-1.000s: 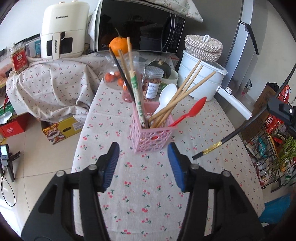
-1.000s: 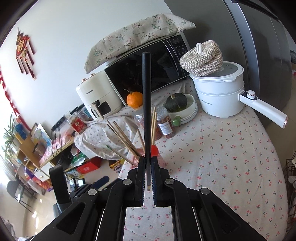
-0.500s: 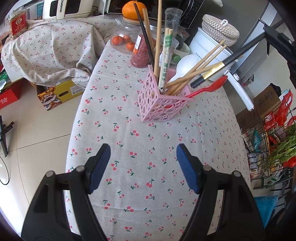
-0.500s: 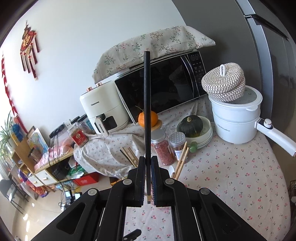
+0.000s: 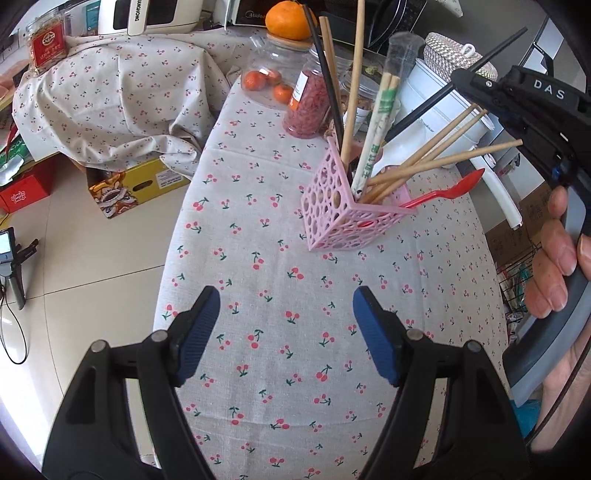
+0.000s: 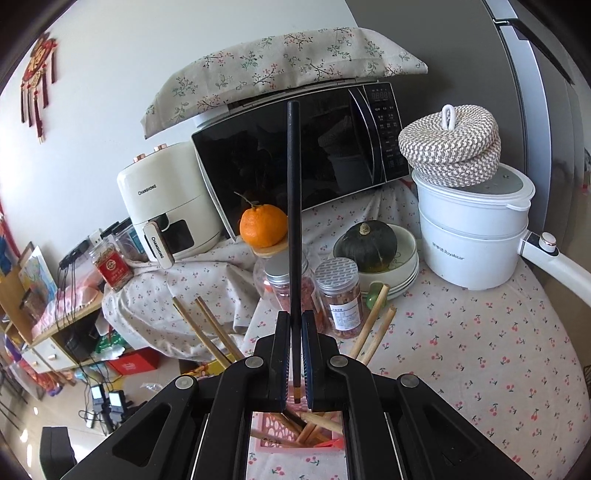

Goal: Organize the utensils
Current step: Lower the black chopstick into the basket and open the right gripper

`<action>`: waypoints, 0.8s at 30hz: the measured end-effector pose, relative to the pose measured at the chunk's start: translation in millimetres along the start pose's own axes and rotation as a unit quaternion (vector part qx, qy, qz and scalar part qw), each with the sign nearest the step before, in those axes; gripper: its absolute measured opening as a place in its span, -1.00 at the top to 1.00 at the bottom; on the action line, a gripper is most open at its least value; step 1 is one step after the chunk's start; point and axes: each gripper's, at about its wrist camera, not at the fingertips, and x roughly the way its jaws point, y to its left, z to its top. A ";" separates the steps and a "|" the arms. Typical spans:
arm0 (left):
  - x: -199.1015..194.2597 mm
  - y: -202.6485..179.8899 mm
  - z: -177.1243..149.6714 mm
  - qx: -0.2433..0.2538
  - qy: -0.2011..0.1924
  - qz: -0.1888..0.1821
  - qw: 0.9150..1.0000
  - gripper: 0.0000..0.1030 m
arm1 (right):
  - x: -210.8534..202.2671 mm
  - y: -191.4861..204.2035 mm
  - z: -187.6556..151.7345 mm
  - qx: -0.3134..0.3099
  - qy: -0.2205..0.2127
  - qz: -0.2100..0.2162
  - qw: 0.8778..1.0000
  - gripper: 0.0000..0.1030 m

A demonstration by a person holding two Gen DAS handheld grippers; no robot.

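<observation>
The right hand-held gripper (image 6: 294,354) is clamping a black chopstick (image 6: 293,206) tight between its pads, the stick standing straight up in front of the microwave (image 6: 295,155), and the pink lattice holder (image 6: 295,439) is showing just below the jaws. From the left side, that same gripper body is reading "DAS" in white letters, a hand (image 5: 557,258) is wrapping its grip, and the black chopstick (image 5: 439,96) is slanting down toward the pink lattice holder (image 5: 343,206).

The left hand-held gripper (image 5: 286,314) is hanging over the cherry-print worktop (image 5: 280,295) with its blue pads spread wide; the jaws have just been opening, and nothing is sitting between them.

The holder is standing on the worktop, already bristling with wooden chopsticks (image 5: 443,151), a paper-wrapped pair with green print I can't read (image 5: 376,136), another dark stick, and a red spoon (image 5: 454,188) leaning over its rim.

Now the labels: the cream air fryer (image 6: 166,206) is showing "CHANGHONG" on body and handle. The white pot (image 6: 472,236) is carrying "Royalstar", with a woven mat (image 6: 450,144) on its lid. "Midea" is just showing under the orange (image 5: 288,18) in the left view. The jar labels are staying too small to read.
</observation>
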 end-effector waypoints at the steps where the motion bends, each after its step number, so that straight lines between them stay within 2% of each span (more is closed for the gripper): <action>1: 0.4 -1.5 -0.2 0.003 0.000 0.001 1.000 -0.46 | -0.4 -2.0 0.4 0.007 0.002 0.006 1.000 0.83; 6: -1.8 -11.9 -0.8 0.017 -0.009 0.008 1.000 -0.54 | -19.3 -12.2 10.7 0.027 -0.002 0.028 0.999 0.77; 9: -4.1 -17.7 -0.6 0.022 -0.016 0.013 1.000 -0.60 | -45.0 -11.8 19.7 0.017 -0.021 0.034 0.999 0.71; 12: -6.9 -24.6 -1.6 0.026 -0.019 0.016 0.999 -0.62 | -78.0 -14.1 27.9 0.009 -0.045 0.038 0.998 0.58; 15: -9.7 -34.6 -3.9 0.035 -0.022 0.024 0.999 -0.68 | -109.9 -17.2 34.1 -0.007 -0.062 0.030 0.998 0.37; 17: -11.7 -41.9 -7.0 0.039 -0.024 0.034 0.998 -0.74 | -130.2 -21.1 32.9 -0.014 -0.067 0.016 0.998 0.13; 18: -13.2 -45.5 -8.6 0.041 -0.025 0.037 0.998 -0.79 | -139.4 -23.8 30.4 -0.017 -0.066 0.008 0.998 0.09; 20: -17.4 -53.2 -12.3 0.047 -0.028 0.042 0.998 -0.88 | -155.1 -30.7 21.8 -0.019 -0.060 -0.011 0.998 -0.09; 24: -29.6 -67.3 -23.2 0.051 -0.046 0.048 0.997 -0.91 | -177.7 -48.1 -3.6 -0.020 -0.035 -0.055 0.998 -0.35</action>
